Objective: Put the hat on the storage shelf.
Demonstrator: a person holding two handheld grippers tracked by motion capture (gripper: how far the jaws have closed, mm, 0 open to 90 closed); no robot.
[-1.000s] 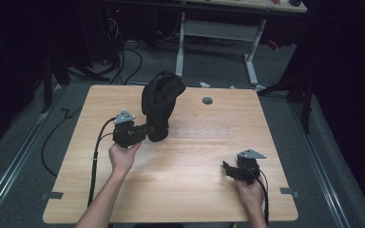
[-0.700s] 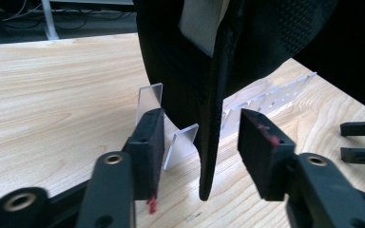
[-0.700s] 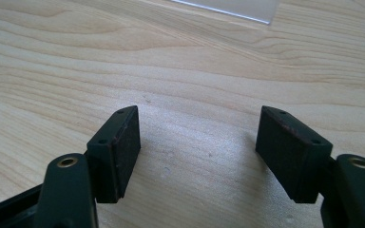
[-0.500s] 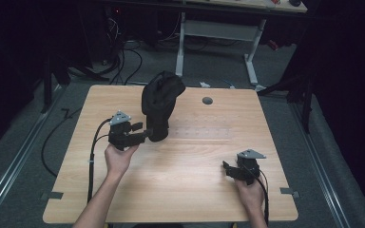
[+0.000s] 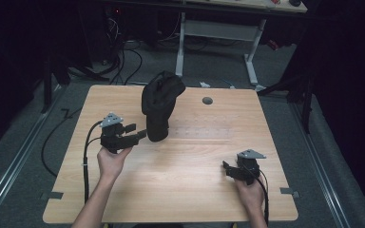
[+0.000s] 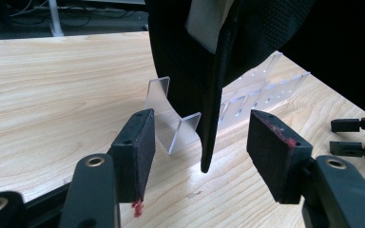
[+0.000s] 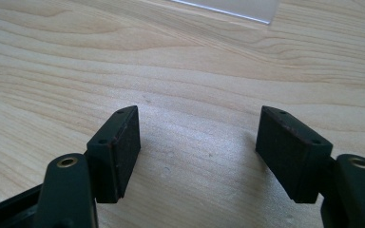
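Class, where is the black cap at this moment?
In the high view the black cap hangs on a clear stand left of the table's centre, just beyond the left gripper, whose just-opened jaws flank its lower edge without touching.

No words, labels, brand marks, numbers or signs can be read anywhere in these views.
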